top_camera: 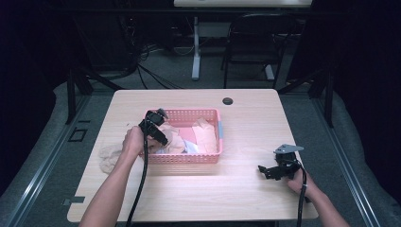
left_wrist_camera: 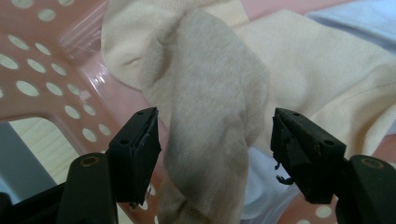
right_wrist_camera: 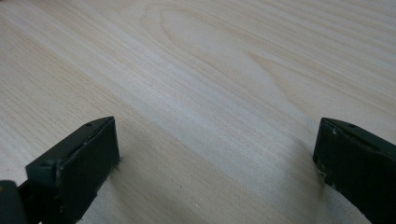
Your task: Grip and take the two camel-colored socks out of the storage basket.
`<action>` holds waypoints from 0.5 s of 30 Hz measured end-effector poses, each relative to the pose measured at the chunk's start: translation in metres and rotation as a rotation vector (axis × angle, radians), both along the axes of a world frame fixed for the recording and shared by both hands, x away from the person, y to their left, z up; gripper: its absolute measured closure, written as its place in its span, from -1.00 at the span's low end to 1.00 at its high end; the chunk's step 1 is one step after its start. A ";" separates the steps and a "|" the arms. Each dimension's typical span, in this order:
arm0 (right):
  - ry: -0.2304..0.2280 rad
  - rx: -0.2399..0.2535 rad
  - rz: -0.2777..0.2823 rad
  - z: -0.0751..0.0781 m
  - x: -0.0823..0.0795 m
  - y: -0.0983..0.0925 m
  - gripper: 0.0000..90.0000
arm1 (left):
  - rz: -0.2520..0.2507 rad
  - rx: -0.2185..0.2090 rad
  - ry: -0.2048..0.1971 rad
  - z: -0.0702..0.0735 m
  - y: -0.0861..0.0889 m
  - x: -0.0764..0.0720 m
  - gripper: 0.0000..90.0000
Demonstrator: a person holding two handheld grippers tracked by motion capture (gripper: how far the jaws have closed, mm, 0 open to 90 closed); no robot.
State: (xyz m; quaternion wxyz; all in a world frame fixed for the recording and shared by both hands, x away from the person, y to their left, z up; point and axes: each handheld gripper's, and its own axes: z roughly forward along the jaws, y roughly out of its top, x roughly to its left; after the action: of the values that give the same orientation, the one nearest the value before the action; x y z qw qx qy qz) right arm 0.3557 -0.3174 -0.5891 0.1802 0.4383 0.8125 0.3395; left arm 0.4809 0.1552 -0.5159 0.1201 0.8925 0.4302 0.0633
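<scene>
A pink perforated basket [top_camera: 189, 158] stands on the middle of the table and holds several socks and cloths. My left gripper [top_camera: 161, 137] reaches down into its left end. In the left gripper view the jaws [left_wrist_camera: 215, 140] straddle a raised fold of a beige sock [left_wrist_camera: 210, 102], with a thin gap at each pad; the gripper is open. A cream sock [left_wrist_camera: 317, 70] lies under it, against the basket wall [left_wrist_camera: 37, 70]. My right gripper [top_camera: 265, 171] rests low over the table at the right, open, with bare wood between its jaws [right_wrist_camera: 215, 154].
A beige sock [top_camera: 109, 156] lies on the table just left of the basket. A light blue cloth [left_wrist_camera: 359, 18] and a peach cloth [top_camera: 205, 135] lie inside the basket. A dark cable hole [top_camera: 228, 100] sits near the table's far edge. A chair [top_camera: 255, 42] stands beyond the table.
</scene>
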 end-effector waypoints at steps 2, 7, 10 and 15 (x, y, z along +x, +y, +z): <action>0.000 0.000 0.000 0.000 0.000 0.000 -1.00 | 0.009 0.009 0.002 -0.002 0.000 0.000 -0.17; 0.003 -0.006 0.004 0.000 0.000 0.000 -1.00 | 0.021 0.042 0.008 -0.007 -0.003 -0.001 0.19; 0.002 0.001 0.003 0.000 0.000 0.000 -1.00 | 0.009 0.028 0.007 -0.006 -0.003 -0.002 0.51; 0.000 -0.004 -0.001 0.000 0.000 0.000 -1.00 | -0.012 0.015 0.000 0.002 -0.003 -0.005 0.80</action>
State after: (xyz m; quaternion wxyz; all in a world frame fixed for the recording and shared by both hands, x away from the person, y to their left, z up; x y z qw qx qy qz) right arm 0.3557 -0.3175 -0.5890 0.1811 0.4383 0.8129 0.3379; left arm 0.4762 0.1522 -0.5143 0.1140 0.8959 0.4243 0.0659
